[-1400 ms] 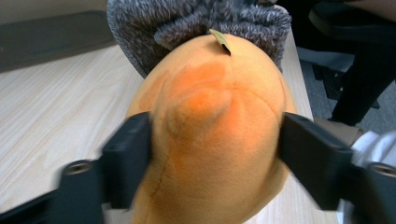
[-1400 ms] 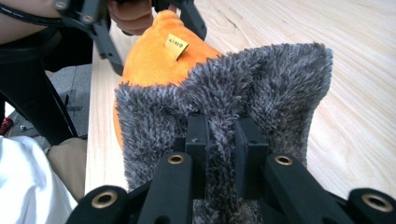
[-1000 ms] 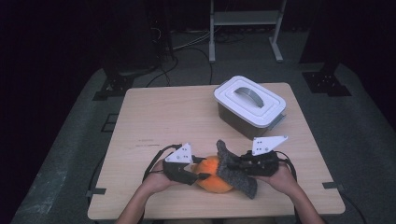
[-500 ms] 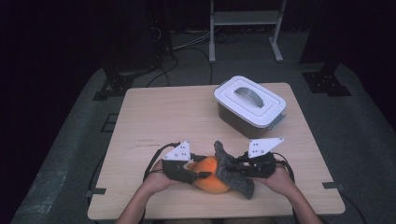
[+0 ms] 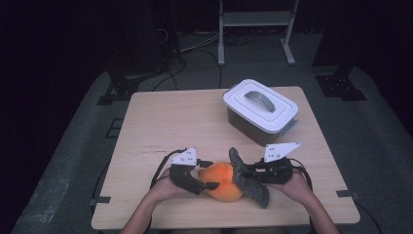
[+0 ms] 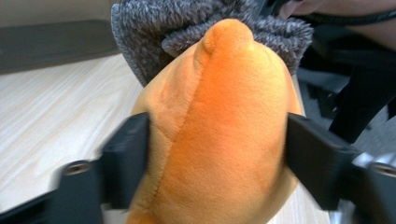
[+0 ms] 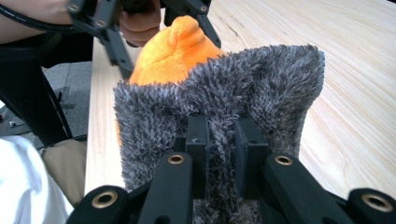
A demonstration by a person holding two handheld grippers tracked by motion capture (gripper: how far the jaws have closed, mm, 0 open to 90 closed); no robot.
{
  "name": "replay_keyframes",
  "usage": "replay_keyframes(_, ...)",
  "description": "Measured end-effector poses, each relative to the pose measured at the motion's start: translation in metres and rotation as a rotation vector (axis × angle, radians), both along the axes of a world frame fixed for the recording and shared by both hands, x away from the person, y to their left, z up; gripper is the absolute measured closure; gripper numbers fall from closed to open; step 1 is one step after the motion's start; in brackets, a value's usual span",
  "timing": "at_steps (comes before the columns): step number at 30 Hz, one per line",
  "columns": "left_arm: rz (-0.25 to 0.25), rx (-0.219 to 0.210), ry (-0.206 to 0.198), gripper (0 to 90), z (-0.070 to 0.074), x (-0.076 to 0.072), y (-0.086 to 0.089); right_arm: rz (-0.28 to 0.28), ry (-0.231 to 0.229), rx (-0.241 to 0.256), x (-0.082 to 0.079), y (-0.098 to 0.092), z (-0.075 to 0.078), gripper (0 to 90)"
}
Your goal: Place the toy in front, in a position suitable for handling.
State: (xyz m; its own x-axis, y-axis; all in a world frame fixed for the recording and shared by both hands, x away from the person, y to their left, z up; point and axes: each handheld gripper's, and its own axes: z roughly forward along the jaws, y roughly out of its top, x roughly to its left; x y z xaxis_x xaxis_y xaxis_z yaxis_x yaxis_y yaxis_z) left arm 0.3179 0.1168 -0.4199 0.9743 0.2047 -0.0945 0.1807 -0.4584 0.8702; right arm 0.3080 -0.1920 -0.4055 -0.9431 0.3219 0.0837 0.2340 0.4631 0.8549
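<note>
Orange plush [image 5: 225,181] sits at near table [image 5: 185,122] edge, squeezed between jaws of left gripper [image 5: 207,185]; jaws wide apart, pressing both flanks of plush [image 6: 219,135]. Grey fuzzy cloth [image 5: 249,179] lies against far side of plush from left gripper, draped partly over it. Right gripper [image 7: 223,140] nearly closed, fold of cloth [image 7: 219,112] pinched between jaws. Step in hand, as I judge: pulling cloth over or off plush, direction unclear. Next move calls for steady left hold while right draws cloth. White lidded box [image 5: 260,111] stands well beyond both grippers.
</note>
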Motion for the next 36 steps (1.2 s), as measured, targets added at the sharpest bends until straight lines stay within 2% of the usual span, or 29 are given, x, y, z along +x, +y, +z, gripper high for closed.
replay_keyframes(3,0.009,0.017,-0.014,40.2,0.008,-0.003,0.0,0.001,-0.028,0.021,-0.003,0.0,0.01,77.7)
replay_keyframes(6,0.011,0.034,-0.022,41.8,0.011,-0.005,-0.005,0.016,-0.055,0.094,-0.008,0.002,0.022,77.7)
replay_keyframes(7,0.009,0.034,-0.026,42.3,0.011,-0.006,-0.007,0.021,-0.065,0.099,-0.01,0.004,0.025,77.6)
replay_keyframes(10,0.014,0.047,-0.042,43.4,0.015,-0.009,-0.01,0.03,-0.077,0.057,-0.012,0.013,0.022,77.6)
replay_keyframes(12,0.023,0.037,-0.039,43.7,0.016,-0.009,-0.008,0.027,-0.057,0.075,-0.009,0.011,0.016,77.6)
replay_keyframes(17,0.037,0.019,-0.041,43.7,0.022,-0.008,-0.003,-0.014,-0.035,0.035,-0.003,0.002,0.007,77.5)
replay_keyframes(19,0.045,0.012,-0.04,43.7,0.024,-0.008,-0.003,-0.015,-0.045,0.048,-0.005,0.003,0.011,77.5)
replay_keyframes(22,0.051,-0.004,-0.045,43.5,0.027,-0.009,-0.003,-0.001,-0.064,0.113,-0.008,0.004,0.021,77.5)
replay_keyframes(23,0.053,0.003,-0.048,43.0,0.027,-0.009,-0.004,0.001,-0.068,0.115,-0.009,0.006,0.022,77.5)
replay_keyframes(25,0.059,0.039,-0.055,41.2,0.023,-0.01,-0.006,-0.003,-0.074,0.078,-0.01,0.009,0.019,77.5)
replay_keyframes(27,0.054,0.036,-0.045,37.3,0.019,-0.009,-0.007,-0.007,-0.061,0.034,-0.008,0.011,0.009,77.5)
replay_keyframes(29,0.051,0.031,-0.054,33.0,0.02,-0.008,-0.007,-0.004,-0.039,0.05,-0.006,0.009,0.003,77.4)
replay_keyframes(31,0.048,0.003,-0.035,26.3,0.021,-0.007,-0.005,-0.006,-0.032,0.046,-0.005,0.007,0.002,77.4)
replay_keyframes(32,0.048,0.003,-0.035,24.1,0.021,-0.007,-0.005,-0.005,-0.029,0.046,-0.004,0.007,0.002,77.4)
replay_keyframes(33,0.036,-0.012,-0.047,22.5,0.022,-0.008,-0.003,-0.004,-0.024,0.05,-0.004,0.006,0.0,77.4)
replay_keyframes(36,0.028,-0.005,-0.041,16.8,0.018,-0.006,-0.002,-0.013,-0.015,0.045,-0.002,0.003,-0.002,77.3)
